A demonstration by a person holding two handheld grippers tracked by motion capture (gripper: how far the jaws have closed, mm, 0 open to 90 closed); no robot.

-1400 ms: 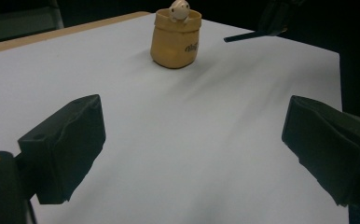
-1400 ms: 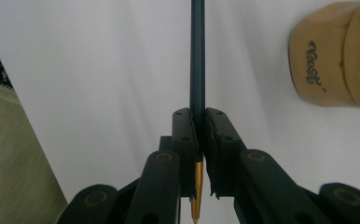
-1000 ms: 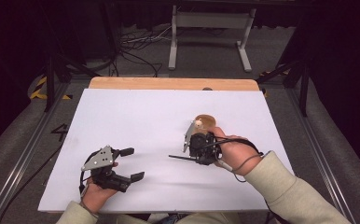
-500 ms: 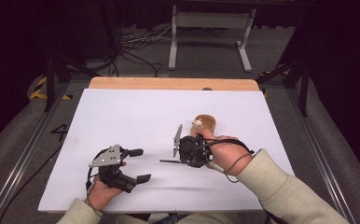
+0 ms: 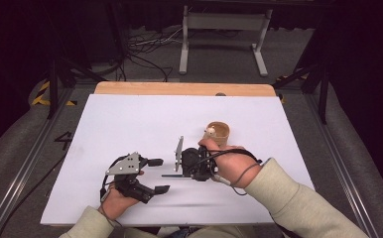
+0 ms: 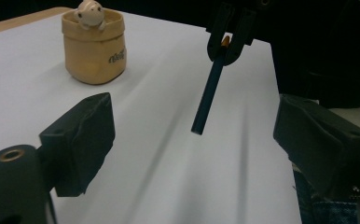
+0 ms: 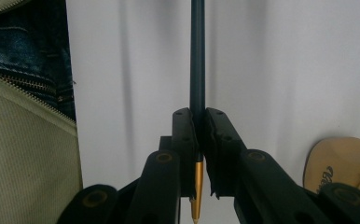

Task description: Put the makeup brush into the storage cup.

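My right gripper (image 5: 183, 173) (image 7: 198, 127) is shut on a dark blue pencil (image 5: 171, 175) (image 7: 197, 56), pinched near its gold end. The pencil sticks out level to the left, above the white sheet (image 5: 130, 124). My left gripper (image 5: 160, 175) (image 6: 199, 144) is open, facing the pencil's free end, and its jaws have just been closing a little with nothing pressed between them. In the left gripper view the pencil (image 6: 209, 88) hangs from the right gripper (image 6: 227, 44), ahead of my jaws. A tan pot (image 5: 218, 133) (image 6: 93, 44) holding a small pale figure stands behind the right hand.
The white sheet covers a wooden table whose far edge (image 5: 179, 89) shows bare. Metal frame legs and cables stand on the floor beyond. A pale sleeve (image 7: 24, 154) and blue denim lie close at the near side.
The right gripper has carried the pencil leftward, away from the pot and toward the left gripper. The left gripper has shifted slightly right, and its jaws stand a bit narrower.
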